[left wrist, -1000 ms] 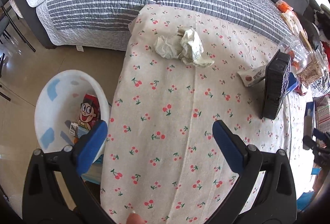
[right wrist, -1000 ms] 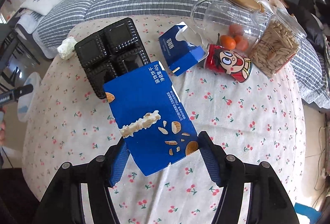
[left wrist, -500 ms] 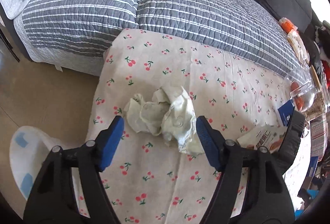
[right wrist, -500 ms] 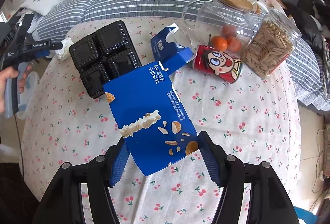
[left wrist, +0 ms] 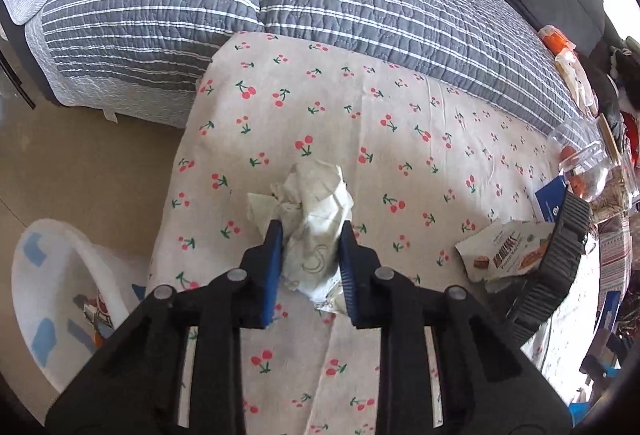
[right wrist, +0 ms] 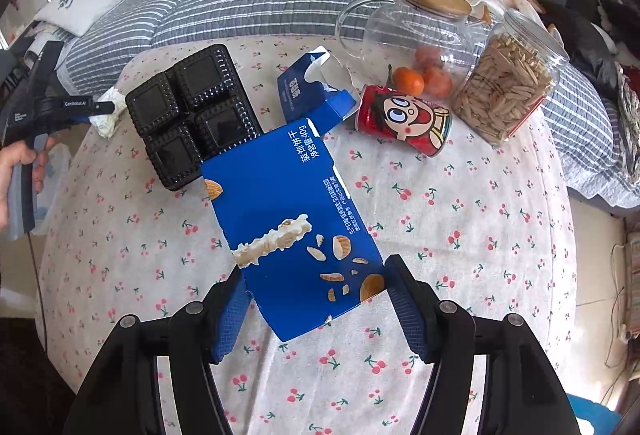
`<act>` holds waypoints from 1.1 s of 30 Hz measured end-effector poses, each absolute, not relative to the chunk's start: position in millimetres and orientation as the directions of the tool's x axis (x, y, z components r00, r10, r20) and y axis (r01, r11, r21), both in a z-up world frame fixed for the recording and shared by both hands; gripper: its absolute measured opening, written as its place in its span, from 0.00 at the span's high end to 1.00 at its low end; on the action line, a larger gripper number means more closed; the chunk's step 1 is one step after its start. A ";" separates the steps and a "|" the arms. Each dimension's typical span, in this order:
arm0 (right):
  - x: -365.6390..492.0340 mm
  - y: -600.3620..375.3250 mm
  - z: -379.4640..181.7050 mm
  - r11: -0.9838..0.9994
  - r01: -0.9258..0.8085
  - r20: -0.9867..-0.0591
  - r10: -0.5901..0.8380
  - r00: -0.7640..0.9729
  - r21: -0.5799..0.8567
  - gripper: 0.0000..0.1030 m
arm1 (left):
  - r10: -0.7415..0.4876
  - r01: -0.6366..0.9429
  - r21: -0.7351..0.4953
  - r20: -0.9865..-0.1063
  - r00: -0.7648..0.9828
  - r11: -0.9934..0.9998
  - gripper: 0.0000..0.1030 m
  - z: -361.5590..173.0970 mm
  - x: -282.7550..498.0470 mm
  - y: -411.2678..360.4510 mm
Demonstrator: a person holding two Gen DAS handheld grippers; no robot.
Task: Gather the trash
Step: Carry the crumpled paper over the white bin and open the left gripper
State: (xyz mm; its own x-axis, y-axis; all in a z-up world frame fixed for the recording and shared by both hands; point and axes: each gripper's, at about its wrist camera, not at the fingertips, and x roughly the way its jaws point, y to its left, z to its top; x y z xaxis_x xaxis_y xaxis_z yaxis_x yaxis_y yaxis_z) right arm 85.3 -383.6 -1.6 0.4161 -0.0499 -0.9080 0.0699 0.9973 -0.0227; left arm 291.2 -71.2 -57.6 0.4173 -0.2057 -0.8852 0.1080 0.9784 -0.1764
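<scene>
Since half a second ago, the left gripper [left wrist: 310,235] has come down and narrowed its blue pads from a wide straddle to a close pinch on the crumpled white tissue wad [left wrist: 310,211], which lies near the table's 9 o'clock edge on the cherry-print cloth [left wrist: 400,139]. The pads press into the wad's near half; its far folds spill loose toward 12 o'clock. The right gripper [right wrist: 314,285] has not changed: its jaws stand fairly wide, clamped on the two side edges of the flattened blue cardboard biscuit box [right wrist: 288,219], which juts toward 11 o'clock over the black four-cell plastic tray [right wrist: 192,115].

The white plastic bin [left wrist: 52,299], with wrappers already in it, sits on the floor at 8 o'clock in the left view, below the table edge.

Risks, as I judge them: the tissue is soft and only partly caught, so a loose fold may tear away or slip out on the lift and drop onto the floor short of the bin. A pad may also have pinched the cloth under the wad; lifting would then drag the cloth and disturb the red cartoon can [right wrist: 404,119], the glass teapot [right wrist: 412,31] and the clear seed jar [right wrist: 508,87] at 1 o'clock. The box is held by its thin edges alone, so it could buckle and pivot free.
</scene>
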 end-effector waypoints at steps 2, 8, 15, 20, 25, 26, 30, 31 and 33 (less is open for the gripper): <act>83.4 -378.0 2.5 0.998 0.065 -0.902 -0.044 0.429 -0.018 0.35 | -0.217 0.119 -0.184 -0.882 0.418 0.976 0.72 -48.9 279.1 -65.3; 81.9 -354.4 10.9 0.999 0.046 -0.891 -0.020 0.453 0.001 0.35 | -0.259 0.153 -0.213 -0.865 0.429 0.965 0.72 -23.2 239.4 -45.7; 92.8 -310.4 21.8 0.999 -0.011 -0.873 0.033 0.486 0.032 0.35 | -0.265 0.177 -0.204 -0.839 0.476 0.963 0.72 -13.3 196.1 -12.2; 102.9 -272.2 22.3 0.997 -0.063 -0.868 0.067 0.491 0.042 0.35 | -0.259 0.109 -0.236 -0.839 0.479 0.966 0.72 -14.9 183.4 29.3; 114.4 -240.9 14.2 0.994 -0.104 -0.874 0.071 0.481 0.024 0.35 | -0.200 0.065 -0.194 -0.839 0.507 0.979 0.72 -15.7 174.9 65.0; 116.0 -236.1 12.5 0.994 -0.111 -0.875 0.071 0.479 0.020 0.35 | -0.193 0.055 -0.191 -0.841 0.505 0.980 0.72 -17.9 173.6 72.8; 122.7 -217.3 5.7 0.990 -0.143 -0.879 0.076 0.471 0.009 0.35 | -0.161 0.015 -0.178 -0.850 0.501 0.984 0.72 -24.2 172.5 98.9; 124.5 -212.8 3.8 0.989 -0.150 -0.881 0.078 0.468 0.007 0.35 | -0.152 0.006 -0.172 -0.852 0.501 0.985 0.71 -26.0 172.6 104.6; 127.6 -204.3 0.6 0.987 -0.160 -0.883 0.083 0.462 0.009 0.35 | -0.132 -0.016 -0.161 -0.858 0.496 0.987 0.71 -31.1 174.5 114.7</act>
State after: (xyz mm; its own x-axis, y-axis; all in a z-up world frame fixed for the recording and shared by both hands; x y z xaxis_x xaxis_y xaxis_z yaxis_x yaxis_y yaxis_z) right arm 127.6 -204.3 0.6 0.4618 0.0833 -0.8831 -0.1601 0.9871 0.0094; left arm 174.5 114.7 -31.1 0.4961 -0.1322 -0.8581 -0.0163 0.9868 -0.1614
